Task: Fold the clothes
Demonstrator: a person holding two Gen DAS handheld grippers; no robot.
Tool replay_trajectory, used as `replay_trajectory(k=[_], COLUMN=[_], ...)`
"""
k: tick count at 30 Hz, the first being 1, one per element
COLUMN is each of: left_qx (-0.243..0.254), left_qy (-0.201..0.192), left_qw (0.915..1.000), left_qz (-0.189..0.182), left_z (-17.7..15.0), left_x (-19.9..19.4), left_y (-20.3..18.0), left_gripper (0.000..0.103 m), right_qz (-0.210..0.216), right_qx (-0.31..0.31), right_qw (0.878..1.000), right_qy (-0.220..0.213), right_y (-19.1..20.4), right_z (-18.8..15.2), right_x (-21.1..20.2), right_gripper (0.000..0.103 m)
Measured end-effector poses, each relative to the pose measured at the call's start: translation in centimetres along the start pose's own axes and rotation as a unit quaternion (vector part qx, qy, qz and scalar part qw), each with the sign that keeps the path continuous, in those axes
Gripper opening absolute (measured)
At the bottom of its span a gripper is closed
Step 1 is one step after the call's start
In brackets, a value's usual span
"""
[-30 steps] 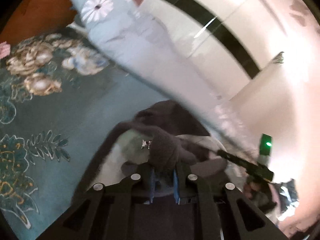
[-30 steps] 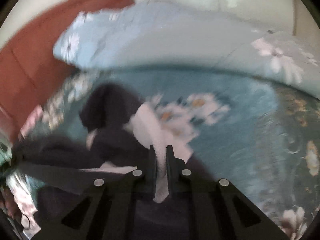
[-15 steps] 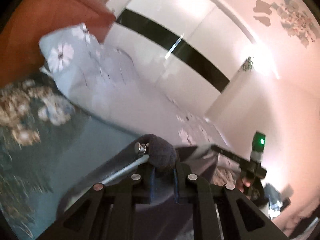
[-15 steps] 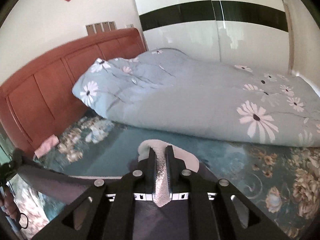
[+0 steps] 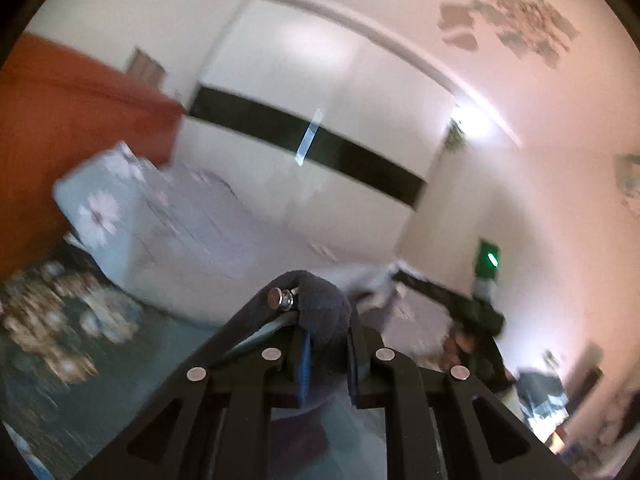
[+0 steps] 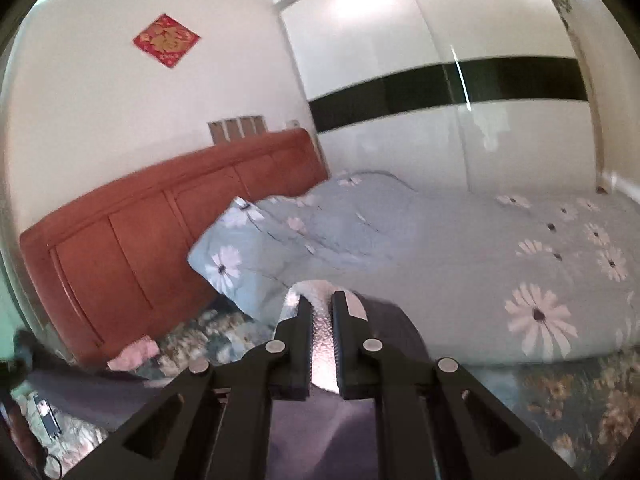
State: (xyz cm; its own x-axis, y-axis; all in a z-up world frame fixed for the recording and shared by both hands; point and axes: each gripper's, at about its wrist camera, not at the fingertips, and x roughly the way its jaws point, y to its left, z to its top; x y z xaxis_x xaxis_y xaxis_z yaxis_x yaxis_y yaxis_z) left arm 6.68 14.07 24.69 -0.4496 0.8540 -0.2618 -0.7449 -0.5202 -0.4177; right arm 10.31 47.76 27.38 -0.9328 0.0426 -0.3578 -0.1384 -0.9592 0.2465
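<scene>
Left gripper (image 5: 326, 354) fingers pinch a fold of the dark garment (image 5: 324, 304), which bunches over the fingertips with a metal snap beside the left finger. Right gripper (image 6: 322, 340) fingers squeeze the garment's pale lining between them, dark cloth draping off both sides. Ahead of the fingers lies the bed (image 6: 580, 392), its flowered quilt (image 6: 440, 248) and red headboard (image 6: 160, 240) beyond.

Left gripper (image 5: 326, 354) clamped on dark fleece garment (image 5: 320, 304), metal snap at edge. Right gripper (image 5: 476, 312) visible far right, blurred. Behind: floral quilt (image 5: 160, 216), red headboard (image 5: 72, 116), white wardrobe (image 5: 312, 92).
</scene>
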Motion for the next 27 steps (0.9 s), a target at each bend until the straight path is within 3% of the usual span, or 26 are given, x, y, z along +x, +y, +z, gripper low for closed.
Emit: replay_trajectory(k=[5,8,12,15,17,19,21,23,27], left_qx=[0.015,0.014,-0.002,-0.001,-0.001,-0.009,-0.018,-0.025,-0.030], left_qy=[0.107,0.174,0.225,0.263,0.293,0.320,0.337,0.344,0.348], left_qw=[0.9920,0.9791,0.9639,0.9526,0.9443,0.9365,0.9309,0.9284,0.9284], left_qz=[-0.064,-0.104,-0.143,-0.153,-0.150,-0.144,-0.140,-0.137,-0.126], left_z=[-9.6,-14.5,-18.5,-21.4,-23.9,-26.1,-27.4,-28.0,-27.2], left_x=[5.3,9.1,12.4,14.4,15.8,16.9,17.3,17.2,15.7], left_y=[-3.8,-6.3,-8.5,-10.0,-10.6,-10.8,-11.4,-11.5,-11.1], left_gripper=[0.015,0.015,0.015,0.015,0.015,0.015,0.015,0.016,0.024], right_qz=[-0.058,-0.098,-0.143,-0.181,-0.235,-0.246,-0.242,-0.243,-0.210], right_qx=[0.032,0.069,0.107,0.123,0.122,0.157,0.173,0.168,0.152], right_qw=[0.997,0.990,0.978,0.967,0.956,0.945,0.942,0.941,0.951], right_qy=[0.047,0.077,0.111,0.127,0.128,0.147,0.155,0.162,0.169], right_y=[-6.5,-11.0,-16.0,-19.1,-20.7,-22.7,-23.6,-23.4,-21.8], right_z=[-6.4,-10.1,-14.3,-16.8,-18.1,-19.4,-20.5,-21.1,-20.9], right_x=[-2.0,-3.1,-5.8,-8.2,-9.3,-10.0,-10.3,-10.1,-8.5], right_gripper=[0.009,0.009,0.009,0.009,0.008,0.008,0.008,0.008,0.008])
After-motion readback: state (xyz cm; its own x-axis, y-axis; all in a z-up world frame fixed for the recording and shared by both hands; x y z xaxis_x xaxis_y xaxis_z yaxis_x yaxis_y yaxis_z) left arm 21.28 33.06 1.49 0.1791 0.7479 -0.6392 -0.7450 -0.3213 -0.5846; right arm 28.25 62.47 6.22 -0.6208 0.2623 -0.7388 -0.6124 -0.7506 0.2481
